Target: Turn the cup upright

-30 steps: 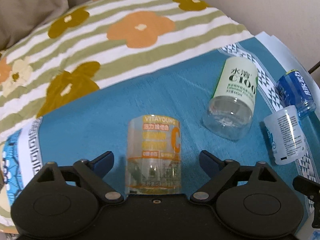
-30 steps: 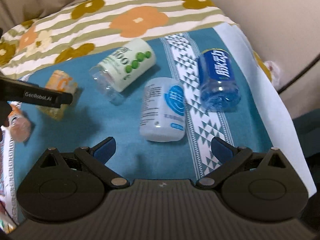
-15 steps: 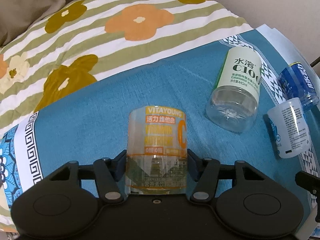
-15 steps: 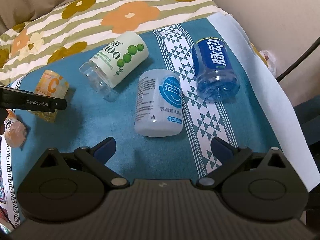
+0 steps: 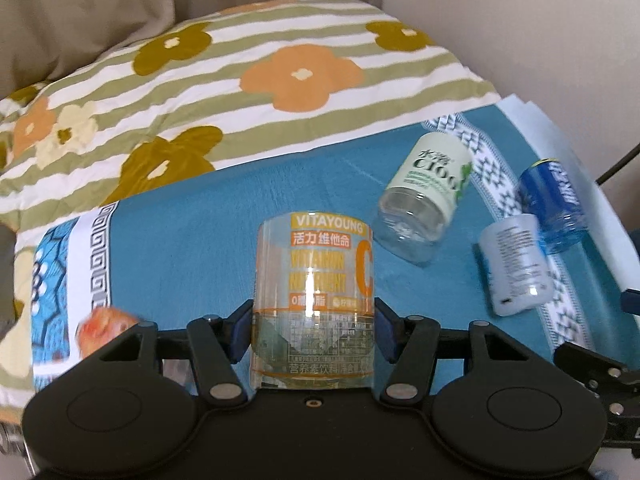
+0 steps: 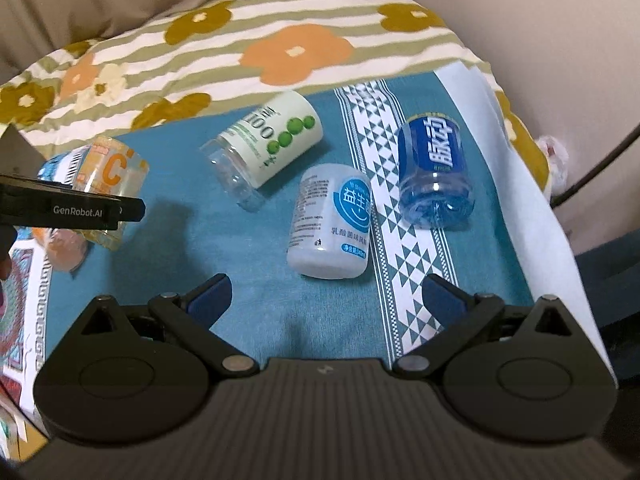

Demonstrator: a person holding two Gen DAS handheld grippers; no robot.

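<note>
A clear cup with an orange VITAYOUNG label (image 5: 314, 304) sits between the blue pads of my left gripper (image 5: 314, 332), which is shut on it and holds it above the teal cloth (image 5: 192, 240). In the right wrist view the same cup (image 6: 108, 176) is at the left, tilted, behind the left gripper's black body (image 6: 68, 210). My right gripper (image 6: 326, 300) is open and empty above the cloth, just short of a white cup with a blue label (image 6: 330, 220) lying on its side.
A green-label cup (image 6: 264, 148) and a blue cup (image 6: 434, 172) lie on their sides on the teal cloth. A peach-coloured cup (image 5: 106, 330) lies at the left. A flowered striped blanket (image 5: 240, 80) covers the back. The cloth's right edge (image 6: 532, 216) drops off.
My left gripper closed on the orange-label cup and lifted it off the cloth. My right gripper moved a little closer to the lying cups and stayed open.
</note>
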